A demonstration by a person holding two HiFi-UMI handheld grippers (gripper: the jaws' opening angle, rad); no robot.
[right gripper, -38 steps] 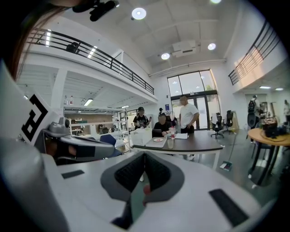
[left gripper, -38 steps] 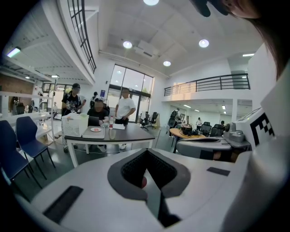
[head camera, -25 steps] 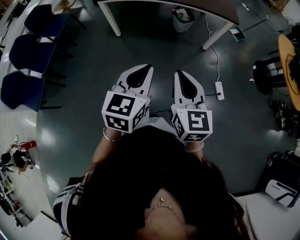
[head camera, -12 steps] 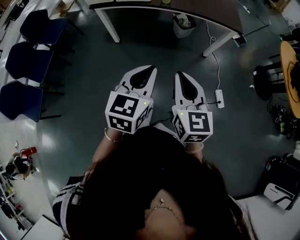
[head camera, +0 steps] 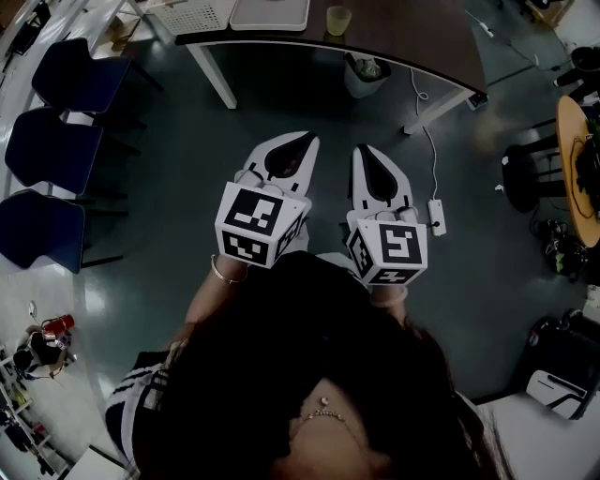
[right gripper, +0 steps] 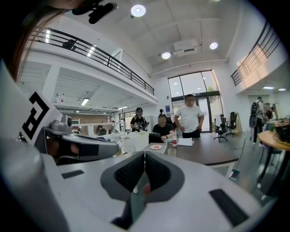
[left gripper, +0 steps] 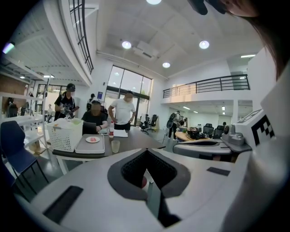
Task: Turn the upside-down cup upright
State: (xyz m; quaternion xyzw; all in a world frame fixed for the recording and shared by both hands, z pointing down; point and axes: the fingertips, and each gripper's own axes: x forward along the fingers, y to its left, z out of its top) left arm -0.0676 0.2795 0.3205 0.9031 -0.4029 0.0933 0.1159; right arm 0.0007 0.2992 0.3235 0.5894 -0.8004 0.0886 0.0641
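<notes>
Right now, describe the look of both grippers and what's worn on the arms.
The left gripper and right gripper are white shells tapering to a point, each with a dark teardrop-shaped recess with a ribbed black lining. Each carries a white cube printed with black square markers. A thin bracelet circles the left wrist; higher up is a dark, white-striped sleeve.

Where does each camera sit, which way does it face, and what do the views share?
Head view: on the person's head, looking steeply down at the floor; shows hair, forearms, left claw, right claw.
Left gripper view: on the left claw, looking along its shut jaws toward the table; right claw at right.
Right gripper view: on the right claw, facing that table; left claw at left.
Shared: all three show the table and cup.
</notes>
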